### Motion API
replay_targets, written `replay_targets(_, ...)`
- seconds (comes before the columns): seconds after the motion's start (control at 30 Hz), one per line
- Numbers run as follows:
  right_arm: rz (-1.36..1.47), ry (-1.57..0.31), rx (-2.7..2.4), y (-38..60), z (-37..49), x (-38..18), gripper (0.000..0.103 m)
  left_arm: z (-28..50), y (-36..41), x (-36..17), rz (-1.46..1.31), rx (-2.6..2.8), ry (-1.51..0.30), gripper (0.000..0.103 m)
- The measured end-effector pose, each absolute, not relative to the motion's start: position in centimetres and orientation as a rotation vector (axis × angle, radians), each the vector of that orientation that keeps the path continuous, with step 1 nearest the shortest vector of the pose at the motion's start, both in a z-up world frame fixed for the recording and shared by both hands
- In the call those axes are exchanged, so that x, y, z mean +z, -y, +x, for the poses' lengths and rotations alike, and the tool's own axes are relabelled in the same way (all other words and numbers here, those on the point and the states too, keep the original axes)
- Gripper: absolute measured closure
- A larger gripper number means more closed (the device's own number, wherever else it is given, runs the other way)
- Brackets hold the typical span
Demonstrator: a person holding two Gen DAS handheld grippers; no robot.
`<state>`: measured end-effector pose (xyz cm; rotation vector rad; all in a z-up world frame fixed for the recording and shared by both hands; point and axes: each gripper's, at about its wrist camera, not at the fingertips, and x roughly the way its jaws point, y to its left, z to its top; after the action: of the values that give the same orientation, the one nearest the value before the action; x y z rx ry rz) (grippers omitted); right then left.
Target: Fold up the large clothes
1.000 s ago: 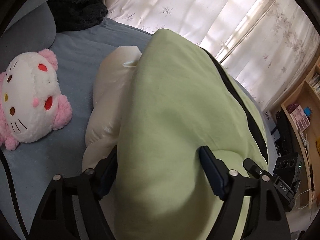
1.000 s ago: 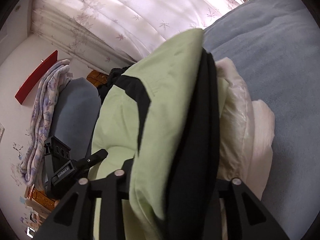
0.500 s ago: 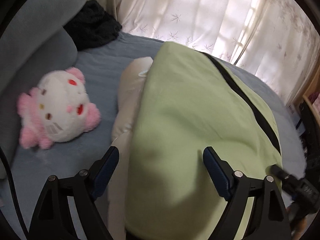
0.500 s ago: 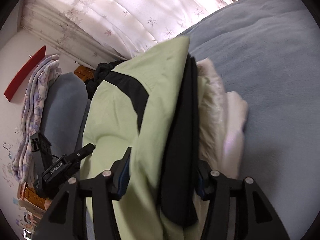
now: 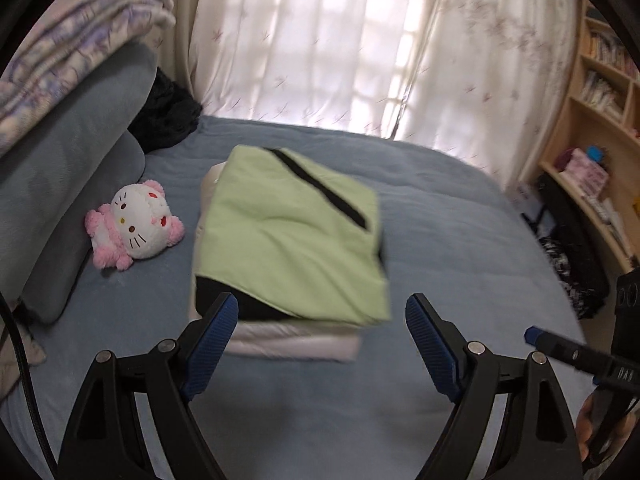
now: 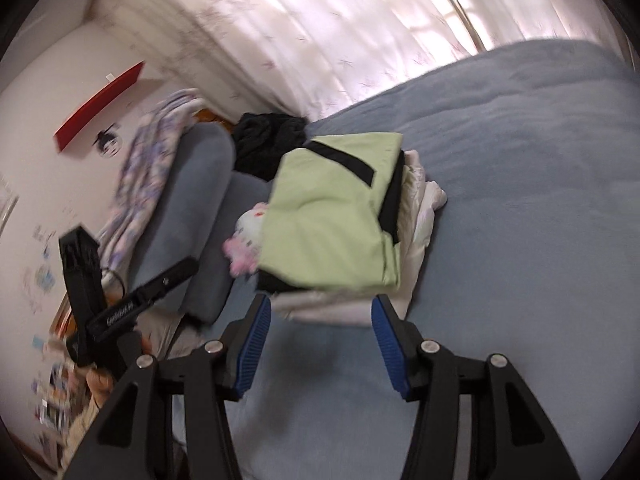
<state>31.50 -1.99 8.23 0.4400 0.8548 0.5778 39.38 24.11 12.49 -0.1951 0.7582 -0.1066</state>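
A folded light-green garment with black trim (image 5: 292,236) (image 6: 332,220) lies on top of a folded cream-white garment (image 5: 296,344) (image 6: 424,208), stacked on the blue bed (image 5: 440,240). My left gripper (image 5: 320,332) hangs above and in front of the stack, jaws wide open with nothing between them. My right gripper (image 6: 320,332) is also open and empty, pulled back from the near edge of the stack. In the left wrist view the right gripper's tip (image 5: 560,348) pokes in at the right edge.
A pink-and-white cat plush (image 5: 132,224) lies left of the stack beside grey-blue pillows (image 5: 60,200). A dark garment (image 5: 164,120) sits at the bed's far corner below the curtains (image 5: 340,48). Wooden shelves (image 5: 600,128) stand at right. A folded floral blanket (image 5: 68,40) tops the pillows.
Both grippers let go of the folded green and cream stack and drew back and up from it. The stack now rests on the bed, far smaller in both views.
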Motion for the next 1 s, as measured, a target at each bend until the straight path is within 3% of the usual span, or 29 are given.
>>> replay_targets(0.3,0.321,-0.869,0.59,5.5,17.8,12.4,0.05,24.9,-14.9,17.9,-0.106,-0.195,-0.748,0.018)
replay_targets(0.47,0.252,-0.89,0.572,7.0,12.3,11.7,0.05,18.3,-11.4,18.0,-0.098,-0.245,-0.739,0.018)
replay_targets(0.83,0.175,-0.812,0.423,13.1,4.2,11.8,0.05,11.2,-7.2,16.1,-0.065,-0.263,-0.786,0.018)
replay_targets(1.0,0.116,-0.777,0.331,14.3,1.7,11.5,0.036,9.4,-5.5,14.3,-0.026,-0.218,-0.782,0.016)
